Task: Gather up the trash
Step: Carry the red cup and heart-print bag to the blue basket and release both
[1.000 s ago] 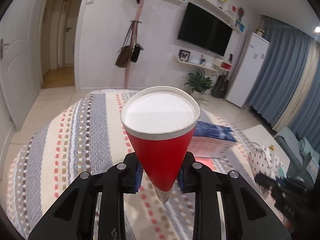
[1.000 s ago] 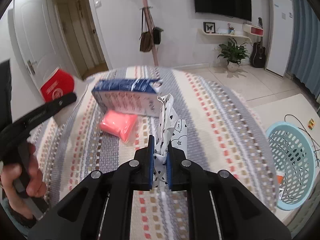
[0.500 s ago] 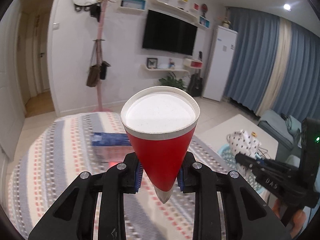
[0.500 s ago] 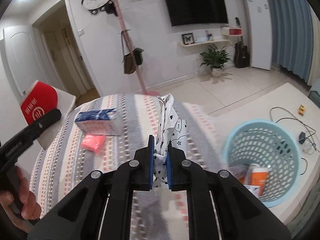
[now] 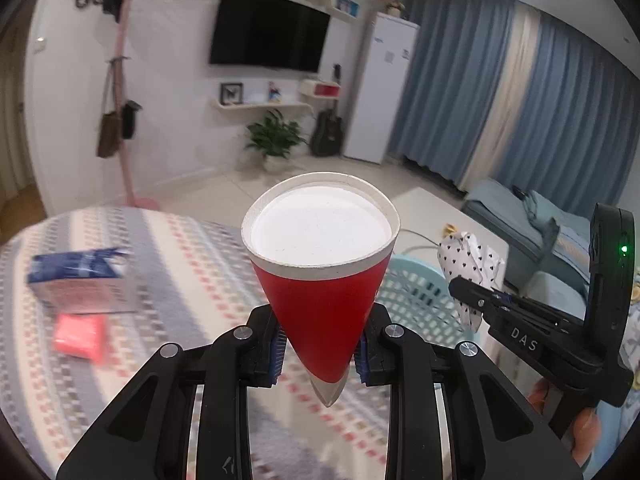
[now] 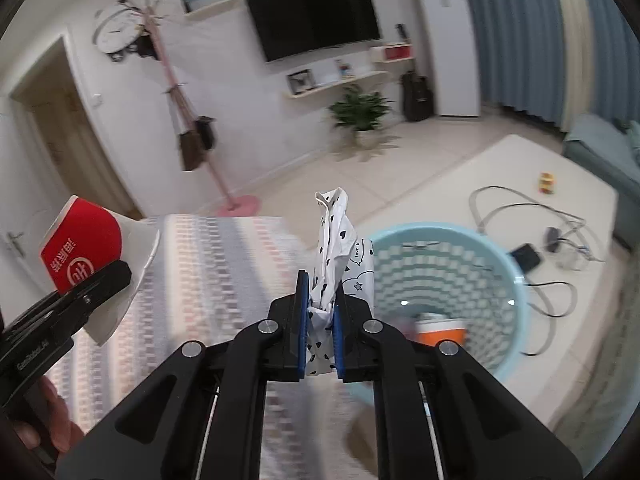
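Left claw (image 5: 320,354) is clamping a flattened red paper cup (image 5: 320,280) above the striped bench (image 5: 192,264). Right claw (image 6: 320,322) is pinching a crumpled heart-print wrapper (image 6: 334,248) at the bench's edge, beside the light-blue basket (image 6: 496,292).

left hand-held gripper (image 5: 320,354): black, blue pads, silver screws | right hand-held gripper (image 6: 320,330): same, green led

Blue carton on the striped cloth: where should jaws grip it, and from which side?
Judging by the blurred left wrist view, the blue carton lies flat on its broad face, so come from above and close the jaws across its narrower width, clear of the pink packet beside it.
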Available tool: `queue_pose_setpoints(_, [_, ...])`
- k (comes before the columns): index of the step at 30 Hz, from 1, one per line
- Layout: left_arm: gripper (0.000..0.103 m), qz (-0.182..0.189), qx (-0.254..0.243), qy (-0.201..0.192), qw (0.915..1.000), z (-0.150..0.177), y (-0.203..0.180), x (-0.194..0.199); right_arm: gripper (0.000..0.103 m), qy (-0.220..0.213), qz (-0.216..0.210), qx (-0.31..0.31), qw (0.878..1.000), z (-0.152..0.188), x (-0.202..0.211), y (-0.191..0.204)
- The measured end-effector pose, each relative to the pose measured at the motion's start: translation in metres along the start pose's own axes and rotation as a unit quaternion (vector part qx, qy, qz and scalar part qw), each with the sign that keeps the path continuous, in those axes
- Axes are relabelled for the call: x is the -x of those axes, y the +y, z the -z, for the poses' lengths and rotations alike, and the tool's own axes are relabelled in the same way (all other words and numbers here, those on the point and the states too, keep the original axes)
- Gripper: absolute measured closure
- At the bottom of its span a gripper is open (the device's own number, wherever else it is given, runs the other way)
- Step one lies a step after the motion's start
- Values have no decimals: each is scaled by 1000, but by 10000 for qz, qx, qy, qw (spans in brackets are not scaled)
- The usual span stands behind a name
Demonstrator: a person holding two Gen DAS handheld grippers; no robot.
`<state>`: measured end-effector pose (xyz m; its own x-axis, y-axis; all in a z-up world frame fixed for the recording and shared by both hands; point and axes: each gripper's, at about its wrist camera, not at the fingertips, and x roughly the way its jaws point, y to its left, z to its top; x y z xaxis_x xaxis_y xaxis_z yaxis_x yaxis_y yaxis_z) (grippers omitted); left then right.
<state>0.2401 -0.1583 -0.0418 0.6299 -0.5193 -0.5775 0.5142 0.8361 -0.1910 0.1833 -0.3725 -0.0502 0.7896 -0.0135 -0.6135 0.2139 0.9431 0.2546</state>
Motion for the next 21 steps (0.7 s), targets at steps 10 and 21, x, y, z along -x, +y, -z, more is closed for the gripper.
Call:
queue_pose_setpoints(10, [78, 510, -103, 627, 9967, 15, -45, -64, 95, 166, 492, -256, 9983, 7, -14, -54])
queue_pose_setpoints(21, [75, 700, -433, 978, 9918, 21, -84, -103, 90, 589, 562, -645, 9946, 18, -33, -95])
